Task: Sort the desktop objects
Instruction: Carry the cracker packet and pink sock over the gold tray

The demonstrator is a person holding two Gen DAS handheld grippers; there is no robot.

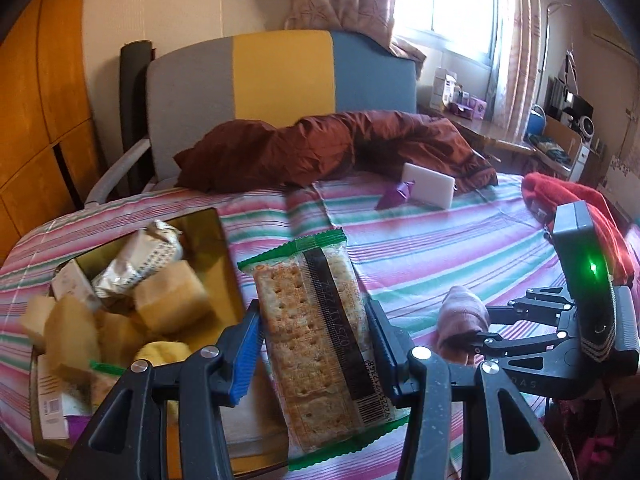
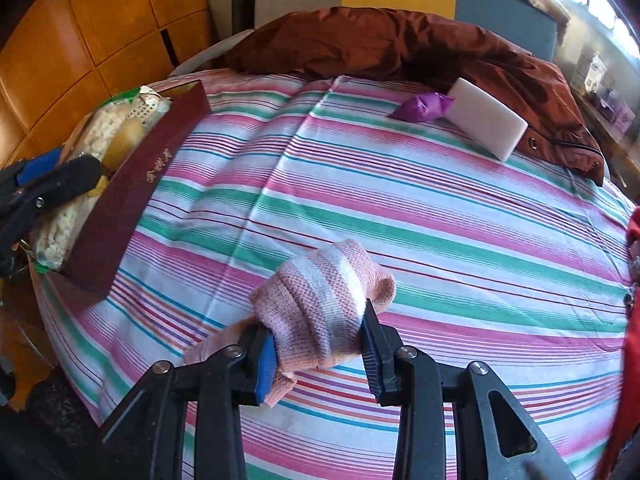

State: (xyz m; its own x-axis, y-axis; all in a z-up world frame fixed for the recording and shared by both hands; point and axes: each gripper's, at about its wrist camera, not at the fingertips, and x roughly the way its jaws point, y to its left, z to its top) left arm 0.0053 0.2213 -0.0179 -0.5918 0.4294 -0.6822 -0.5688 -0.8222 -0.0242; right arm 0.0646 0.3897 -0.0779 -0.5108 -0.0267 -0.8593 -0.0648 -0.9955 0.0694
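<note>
The left gripper (image 1: 314, 344) was clamped on a cracker packet (image 1: 316, 344), its blue pads pressing the two long sides. The packet was clear plastic with green zigzag ends; a dark strip ran along it with a printed number that I could not read with certainty, and a barcode sat at the near end, its digits too small to give exactly. The packet hung beside the box (image 1: 224, 264), a dark red box with a gold inside, which stood at the left edge of the striped sheet (image 1: 440, 248). In the box lay yellow sponge blocks (image 1: 172, 300) and a silver-white wrapped snack (image 1: 140, 260) with small print, not legible.

The right gripper (image 2: 318, 356) was closed on a rolled sock (image 2: 320, 300) – pink with a white band – held over the near part of the sheet. From the right wrist view, the side of the box showed gold characters, too blurred to read.

Farther back, a white eraser-like block (image 2: 486, 120) and a purple wrapped candy (image 2: 422, 106) lay touching each other, just beside a brown jacket (image 2: 400, 48). A red cloth (image 1: 576, 208) lay at the right edge.
</note>
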